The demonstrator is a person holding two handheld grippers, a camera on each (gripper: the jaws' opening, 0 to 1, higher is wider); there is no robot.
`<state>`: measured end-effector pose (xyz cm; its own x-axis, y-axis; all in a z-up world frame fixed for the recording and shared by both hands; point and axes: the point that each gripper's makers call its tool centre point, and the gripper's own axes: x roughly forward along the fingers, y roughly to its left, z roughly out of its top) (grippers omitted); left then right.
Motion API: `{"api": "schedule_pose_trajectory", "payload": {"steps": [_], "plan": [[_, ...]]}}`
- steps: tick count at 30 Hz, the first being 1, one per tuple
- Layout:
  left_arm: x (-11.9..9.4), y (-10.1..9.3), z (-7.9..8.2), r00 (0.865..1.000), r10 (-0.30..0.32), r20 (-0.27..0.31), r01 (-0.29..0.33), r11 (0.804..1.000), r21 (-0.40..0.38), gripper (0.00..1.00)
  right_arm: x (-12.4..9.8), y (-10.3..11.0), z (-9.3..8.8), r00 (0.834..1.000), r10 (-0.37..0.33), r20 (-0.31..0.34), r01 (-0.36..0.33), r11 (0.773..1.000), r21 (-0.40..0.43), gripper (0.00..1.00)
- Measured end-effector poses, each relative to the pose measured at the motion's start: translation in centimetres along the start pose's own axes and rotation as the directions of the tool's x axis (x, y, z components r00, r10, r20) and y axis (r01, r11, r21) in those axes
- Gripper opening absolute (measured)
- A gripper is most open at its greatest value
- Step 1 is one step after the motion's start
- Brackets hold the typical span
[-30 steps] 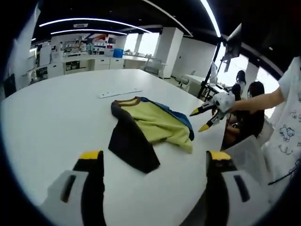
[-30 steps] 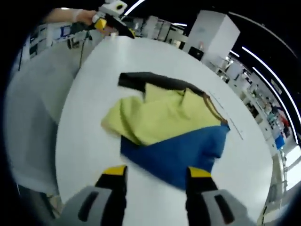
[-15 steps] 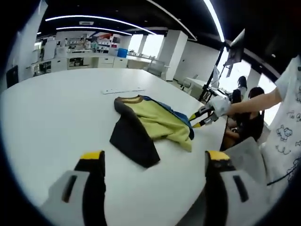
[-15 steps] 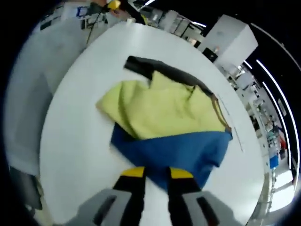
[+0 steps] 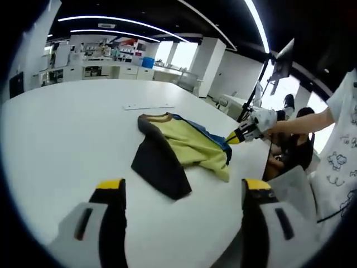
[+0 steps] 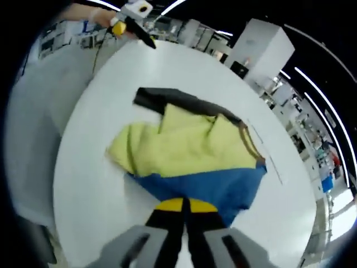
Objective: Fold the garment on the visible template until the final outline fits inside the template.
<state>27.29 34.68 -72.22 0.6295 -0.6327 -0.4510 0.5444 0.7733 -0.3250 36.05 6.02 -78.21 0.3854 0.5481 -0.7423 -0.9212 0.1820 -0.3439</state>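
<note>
**Inspector:** Left gripper view first. Where is the garment?

**Assistant:** The garment lies rumpled at mid-surface on the white surface, at about 12 o'clock from the left gripper. Its black sleeve runs toward 6 o'clock and its yellow panel toward 3. The left gripper's jaws stand spread wide, holding nothing, well short of the cloth. At 2 o'clock the right gripper meets the blue edge, held on an outstretched forearm.

**Inspector:** And the right gripper view?

**Assistant:** The right gripper has its jaws pressed together on the blue panel, pinching the hem at 6 o'clock. The yellow panel lies beyond at 12, the black sleeve at 11. The left gripper hovers off the surface's far edge at 11 o'clock. A thin strip lies at 2 o'clock; I cannot tell whether it marks the template.

**Inspector:** Advice for the step?

**Assistant:** In my judgement, lift the hem low, draw it flat over the yellow, and bring the left gripper in to anchor the sleeve, so the cloth does not drag.
</note>
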Motion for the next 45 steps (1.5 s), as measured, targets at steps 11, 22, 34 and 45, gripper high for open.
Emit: {"api": "schedule_pose_trajectory", "payload": {"steps": [11,22,34,45], "plan": [[0.2,-0.3,0.2,1.0,-0.008,0.019,0.008,1.0,-0.018,0.81,2.8,-3.2,5.6,0.999,0.015,0.044,-0.011,0.997,-0.08,0.0],[-0.5,0.6,-0.1,0.999,0.019,0.034,-0.017,0.998,-0.053,0.8,7.0,-4.7,8.1,0.998,0.044,0.051,-0.04,0.996,-0.085,0.0],[-0.2,1.4,-0.5,0.999,0.024,0.029,-0.022,0.997,-0.076,0.8,10.4,-5.0,7.0,0.997,0.069,0.015,-0.069,0.997,-0.023,0.0],[0.3,1.4,-0.5,0.999,0.015,0.03,-0.012,0.997,-0.077,0.8,11.6,-4.7,5.5,0.995,0.092,-0.031,-0.092,0.996,-0.016,0.0]]}}
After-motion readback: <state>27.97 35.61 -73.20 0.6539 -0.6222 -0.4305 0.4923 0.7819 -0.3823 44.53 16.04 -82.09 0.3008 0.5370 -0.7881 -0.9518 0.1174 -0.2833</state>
